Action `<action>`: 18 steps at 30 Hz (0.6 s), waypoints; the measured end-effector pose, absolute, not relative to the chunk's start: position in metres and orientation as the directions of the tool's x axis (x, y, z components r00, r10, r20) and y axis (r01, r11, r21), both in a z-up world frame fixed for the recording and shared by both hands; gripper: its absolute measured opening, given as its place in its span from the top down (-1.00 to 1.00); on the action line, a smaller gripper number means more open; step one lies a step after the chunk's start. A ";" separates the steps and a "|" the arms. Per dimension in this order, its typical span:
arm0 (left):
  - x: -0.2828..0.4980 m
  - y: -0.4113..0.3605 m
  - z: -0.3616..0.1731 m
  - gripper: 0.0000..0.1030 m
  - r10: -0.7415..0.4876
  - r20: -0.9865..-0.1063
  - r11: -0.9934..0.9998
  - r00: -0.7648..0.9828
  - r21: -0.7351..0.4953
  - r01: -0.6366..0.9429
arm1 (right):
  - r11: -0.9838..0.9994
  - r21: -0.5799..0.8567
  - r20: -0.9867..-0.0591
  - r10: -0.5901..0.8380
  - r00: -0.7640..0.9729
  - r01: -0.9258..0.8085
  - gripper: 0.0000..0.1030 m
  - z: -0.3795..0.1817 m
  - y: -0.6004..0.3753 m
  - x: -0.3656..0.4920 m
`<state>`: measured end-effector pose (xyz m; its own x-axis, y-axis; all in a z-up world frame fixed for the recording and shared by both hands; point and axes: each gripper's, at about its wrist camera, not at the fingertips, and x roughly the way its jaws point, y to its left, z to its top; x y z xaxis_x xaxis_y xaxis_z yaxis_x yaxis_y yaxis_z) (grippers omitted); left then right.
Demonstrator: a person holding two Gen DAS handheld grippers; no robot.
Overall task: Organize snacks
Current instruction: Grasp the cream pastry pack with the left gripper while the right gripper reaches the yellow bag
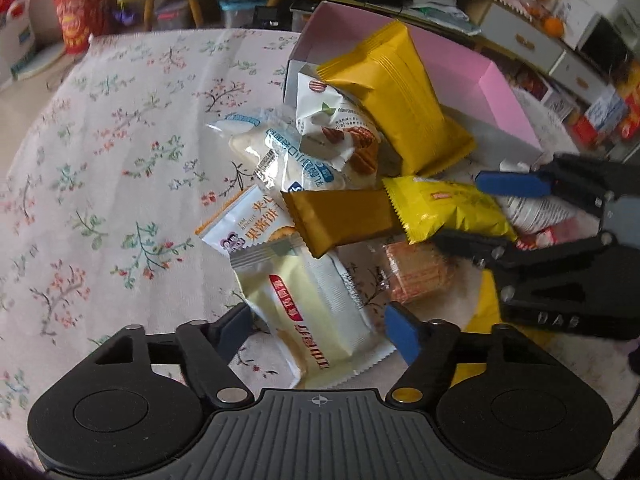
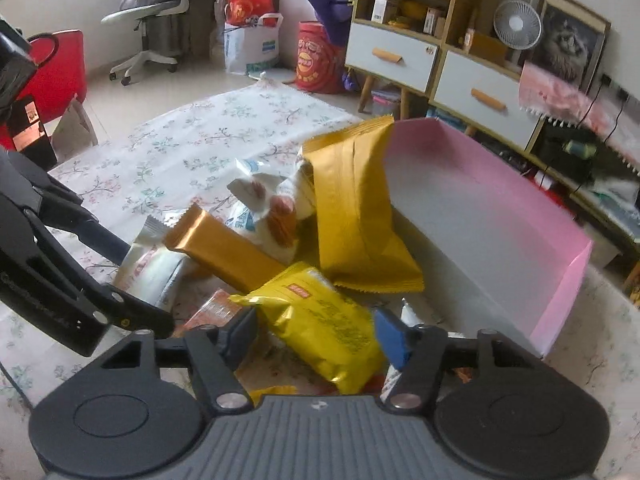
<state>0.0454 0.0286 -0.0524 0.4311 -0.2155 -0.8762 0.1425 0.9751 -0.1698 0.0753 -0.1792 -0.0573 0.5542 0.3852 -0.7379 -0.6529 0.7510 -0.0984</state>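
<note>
the left hand-held gripper (image 1: 320, 326) is spread around a cream-white foil snack packet (image 1: 316, 312); the right hand-held gripper (image 2: 316, 334) brackets a crinkled yellow foil packet (image 2: 324, 328), contact unclear, with a pink cardboard box (image 2: 560, 216) at two o'clock.

Between your left gripper's (image 1: 318, 326) matt black plastic jaws lies a cream snack packet (image 1: 316, 312) of smooth, softly glossy film, and just beyond them a gold bar wrapper (image 1: 340, 222) has a satin metallic sheen. Between your right gripper's (image 2: 316, 334) jaws sits a yellow snack bag (image 2: 328, 328) of crinkled, shiny foil, with blue rubbery-looking pads (image 2: 390, 338) on the fingers. Beyond the jaws, the floral tablecloth (image 1: 120, 140) looks like matt woven cloth and the pink box (image 2: 480, 208) like smooth matt cardboard.
</note>
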 end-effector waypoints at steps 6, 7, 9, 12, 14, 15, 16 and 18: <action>0.043 0.029 -0.054 -0.06 -0.144 -0.881 0.983 0.450 -0.075 0.167 | 0.719 -0.201 -0.729 0.344 0.592 -0.666 0.26 -0.061 -0.174 0.066; 0.043 0.030 -0.055 0.02 -0.134 -0.881 0.984 0.454 -0.064 0.167 | 0.714 -0.215 -0.727 0.338 0.597 -0.666 0.27 -0.062 -0.171 0.067; 0.044 0.032 -0.055 0.06 -0.122 -0.880 0.986 0.459 -0.052 0.161 | 0.704 -0.244 -0.723 0.326 0.609 -0.667 0.27 -0.064 -0.168 0.065; 0.043 0.036 -0.055 0.09 -0.121 -0.879 0.987 0.462 -0.056 0.153 | 0.674 -0.308 -0.717 0.300 0.629 -0.672 0.27 -0.070 -0.160 0.059; 0.043 0.038 -0.055 0.11 -0.117 -0.877 0.988 0.466 -0.055 0.144 | 0.666 -0.332 -0.710 0.290 0.642 -0.668 0.27 -0.072 -0.157 0.058; 0.042 0.040 -0.055 0.12 -0.117 -0.876 0.989 0.468 -0.058 0.139 | 0.668 -0.334 -0.706 0.290 0.646 -0.665 0.30 -0.072 -0.156 0.058; 0.042 0.041 -0.054 0.12 -0.118 -0.876 0.989 0.469 -0.061 0.134 | 0.671 -0.332 -0.704 0.290 0.648 -0.662 0.31 -0.071 -0.156 0.057; 0.042 0.044 -0.054 0.12 -0.122 -0.874 0.990 0.470 -0.072 0.123 | 0.675 -0.330 -0.698 0.296 0.652 -0.660 0.52 -0.069 -0.155 0.056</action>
<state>0.0416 0.0437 -0.0540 0.4703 -0.1220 -0.8740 0.1231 0.9898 -0.0719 0.0559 -0.1550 -0.0685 0.6523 0.2957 -0.6979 -0.6596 0.6751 -0.3305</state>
